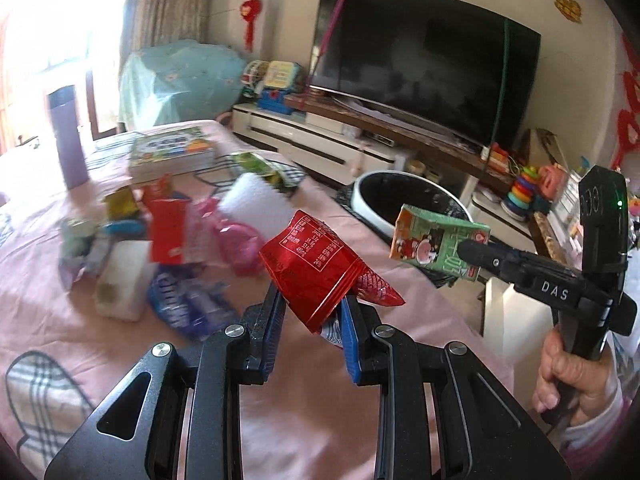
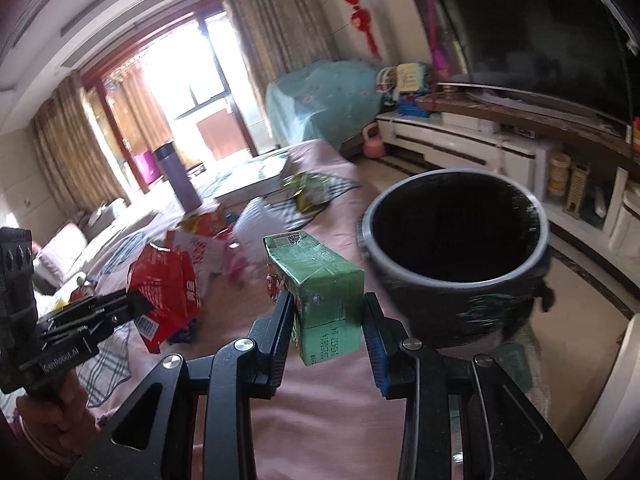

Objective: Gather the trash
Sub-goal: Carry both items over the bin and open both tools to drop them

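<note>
- My left gripper [image 1: 312, 308] has its jaws clamped on a red wrapper [image 1: 316, 268]. The wrapper is up in the air, above the pink counter [image 1: 312, 380].
- The wrapper looks thin, crinkly and very light. It bends where I pinch it. I think it could slip out, because it looks shiny and smooth.
- My right gripper [image 2: 326, 312] has its jaws clamped on a green drink box [image 2: 320, 292]. The box is up in the air too, near the dark bin [image 2: 456, 280].
- The box looks stiff on its flat sides, so I hold it there. It looks light, maybe empty. If I squeeze too hard it may dent, and drops could come out.
- The bin sits just beside the counter edge. Its mouth is wide and open, so dropping things in should be easy.
- More trash [image 1: 168, 236] lies in a pile on the counter: bags, wrappers, a white block. Most look soft and light. I would pinch each bag at a loose edge or corner.
</note>
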Action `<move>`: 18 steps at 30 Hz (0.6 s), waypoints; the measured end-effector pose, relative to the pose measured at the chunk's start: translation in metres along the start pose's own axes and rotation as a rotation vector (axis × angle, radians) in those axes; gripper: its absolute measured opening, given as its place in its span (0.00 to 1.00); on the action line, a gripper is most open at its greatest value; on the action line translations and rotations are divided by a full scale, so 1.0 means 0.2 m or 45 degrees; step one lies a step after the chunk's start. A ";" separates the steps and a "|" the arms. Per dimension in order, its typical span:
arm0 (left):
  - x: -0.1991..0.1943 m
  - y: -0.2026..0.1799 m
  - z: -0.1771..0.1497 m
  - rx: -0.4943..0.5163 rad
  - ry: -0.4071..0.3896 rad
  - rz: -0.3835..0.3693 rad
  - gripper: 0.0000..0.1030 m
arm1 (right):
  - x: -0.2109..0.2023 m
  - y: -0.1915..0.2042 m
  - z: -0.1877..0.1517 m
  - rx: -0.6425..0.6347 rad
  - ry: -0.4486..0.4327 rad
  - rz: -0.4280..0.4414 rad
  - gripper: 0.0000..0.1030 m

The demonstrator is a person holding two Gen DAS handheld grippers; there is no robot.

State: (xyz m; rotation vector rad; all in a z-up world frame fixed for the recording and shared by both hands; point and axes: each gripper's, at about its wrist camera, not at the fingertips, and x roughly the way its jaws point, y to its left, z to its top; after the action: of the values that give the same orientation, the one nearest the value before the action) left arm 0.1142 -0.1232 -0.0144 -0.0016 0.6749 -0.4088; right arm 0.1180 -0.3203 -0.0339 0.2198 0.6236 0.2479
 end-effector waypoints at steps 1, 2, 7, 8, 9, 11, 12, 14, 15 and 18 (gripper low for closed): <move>0.02 -0.03 0.01 0.009 0.003 -0.013 0.24 | -0.01 -0.03 0.01 0.011 -0.008 -0.016 0.34; 0.04 -0.05 0.03 0.020 0.004 -0.022 0.24 | -0.03 -0.06 0.01 0.019 -0.014 -0.029 0.34; 0.16 -0.17 0.10 0.080 0.027 -0.050 0.24 | -0.08 -0.20 0.05 0.056 -0.041 -0.096 0.34; 0.18 -0.19 0.11 0.089 0.037 -0.054 0.24 | -0.08 -0.22 0.06 0.061 -0.044 -0.106 0.34; 0.21 -0.20 0.13 0.093 0.045 -0.060 0.24 | -0.08 -0.24 0.07 0.066 -0.046 -0.120 0.34; 0.25 -0.24 0.16 0.101 0.050 -0.079 0.24 | -0.08 -0.30 0.09 0.080 -0.046 -0.141 0.34; 0.27 -0.26 0.18 0.107 0.051 -0.084 0.24 | -0.08 -0.31 0.10 0.084 -0.048 -0.147 0.34; 0.32 -0.30 0.21 0.126 0.053 -0.095 0.24 | -0.06 -0.35 0.13 0.085 -0.048 -0.172 0.34; 0.33 -0.32 0.22 0.134 0.055 -0.098 0.24 | -0.06 -0.37 0.15 0.084 -0.047 -0.179 0.34; 0.42 -0.38 0.28 0.159 0.082 -0.106 0.24 | -0.03 -0.40 0.19 0.067 -0.037 -0.207 0.34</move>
State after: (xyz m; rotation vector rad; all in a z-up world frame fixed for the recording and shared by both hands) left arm 0.1783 -0.2311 -0.0118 0.1025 0.7138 -0.5327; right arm 0.1503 -0.4035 -0.0228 0.2216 0.6162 0.0716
